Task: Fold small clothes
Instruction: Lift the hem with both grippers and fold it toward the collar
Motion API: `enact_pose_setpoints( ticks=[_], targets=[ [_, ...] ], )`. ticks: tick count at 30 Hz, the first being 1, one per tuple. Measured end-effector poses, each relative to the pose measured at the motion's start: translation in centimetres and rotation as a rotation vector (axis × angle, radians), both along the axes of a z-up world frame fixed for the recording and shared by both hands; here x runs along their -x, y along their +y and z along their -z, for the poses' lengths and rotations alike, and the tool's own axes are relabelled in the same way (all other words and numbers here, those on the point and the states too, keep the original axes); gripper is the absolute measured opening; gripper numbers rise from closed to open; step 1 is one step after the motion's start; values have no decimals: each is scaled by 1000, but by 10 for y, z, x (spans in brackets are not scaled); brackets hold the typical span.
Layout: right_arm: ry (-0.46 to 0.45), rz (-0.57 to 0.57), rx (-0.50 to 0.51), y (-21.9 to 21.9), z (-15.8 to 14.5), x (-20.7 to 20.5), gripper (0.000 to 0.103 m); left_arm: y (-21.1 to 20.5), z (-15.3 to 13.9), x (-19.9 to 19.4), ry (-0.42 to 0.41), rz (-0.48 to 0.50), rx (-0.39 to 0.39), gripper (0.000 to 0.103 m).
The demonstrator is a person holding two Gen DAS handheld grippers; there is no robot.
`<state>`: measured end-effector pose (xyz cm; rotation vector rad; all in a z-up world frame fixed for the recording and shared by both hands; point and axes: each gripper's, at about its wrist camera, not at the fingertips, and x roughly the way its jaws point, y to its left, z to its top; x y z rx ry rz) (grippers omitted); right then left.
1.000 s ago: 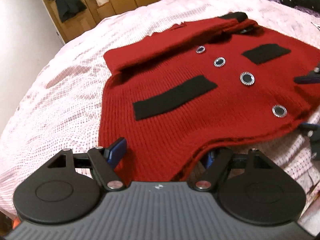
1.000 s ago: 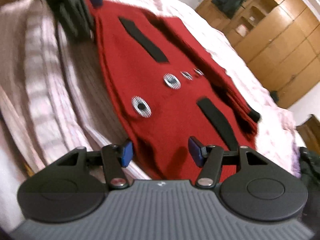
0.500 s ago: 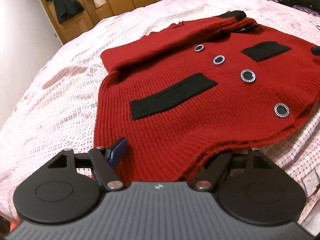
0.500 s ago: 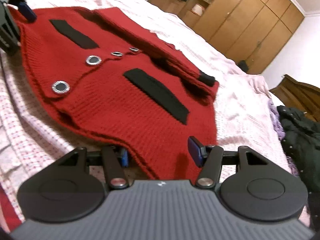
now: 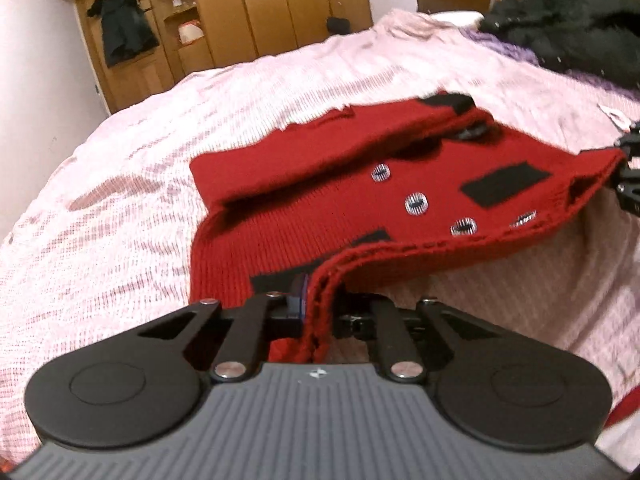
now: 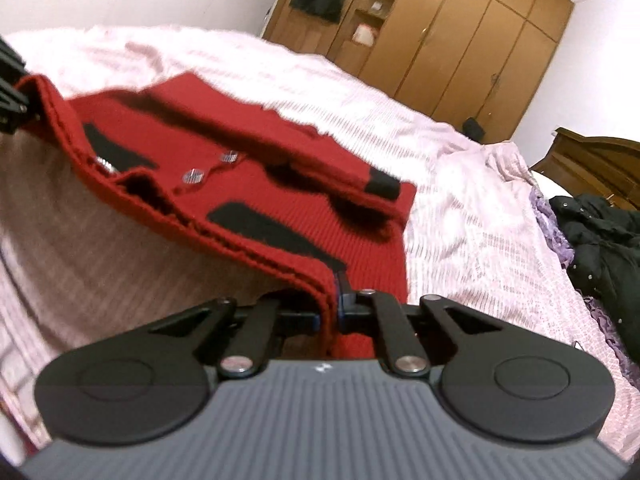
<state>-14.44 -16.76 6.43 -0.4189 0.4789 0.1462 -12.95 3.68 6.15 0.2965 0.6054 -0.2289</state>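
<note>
- Soft, even indoor light, slightly warm.
- Motion blur smears the red sweater (image 5: 312,184) and bedspread (image 6: 460,208).
- Dark shadow under the sweater's lifted hem.
- Fisheye bends the wardrobe (image 6: 460,28) at the edges.

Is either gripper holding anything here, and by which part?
Both hold the red cardigan by its bottom hem: the left gripper pinches one corner, the right gripper the other.

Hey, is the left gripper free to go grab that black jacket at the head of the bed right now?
Probably not: the left tongs are shut on the red cardigan's hem, and the black jacket lies far across the bed.
</note>
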Motion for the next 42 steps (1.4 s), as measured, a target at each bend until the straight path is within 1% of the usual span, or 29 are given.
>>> enact_pose_setpoints(
  ticks=[6, 10, 14, 21, 25, 28, 31, 36, 38, 42],
  targets=[
    [-46, 23, -40, -1, -11, -24, 10, -6, -14, -26, -55, -69, 15, 10],
    [-79, 42, -72, -1, -20, -46, 10, -12, -27, -53, -97, -91, 25, 9],
    [-98, 65, -120, -5, -29, -71, 9, -16, -37, -80, -119, -106, 38, 9],
    [-152, 105, -51, -1, -37, -117, 9, -22, -52, -120, -171, -125, 19, 8],
    [-186, 144, -32, 1, -43, -144, 9, -25, -62, -146, -199, -149, -3, 8],
    [-205, 163, -30, 1, -47, -165, 9, -26, -68, -171, -207, -165, -6, 8],
    [-219, 171, -3, 6, -48, -188, 9, -27, -71, -201, -203, -191, -2, 8],
    [-205, 193, 34, 14, -36, -228, 9, -25, -63, -249, -168, -207, -14, 8],
    [-191, 200, 51, 17, -28, -242, 9, -25, -53, -269, -146, -208, -29, 8],
    [-151, 207, 94, 25, -6, -267, 9, -24, -24, -306, -91, -214, -63, 8]
  ],
)
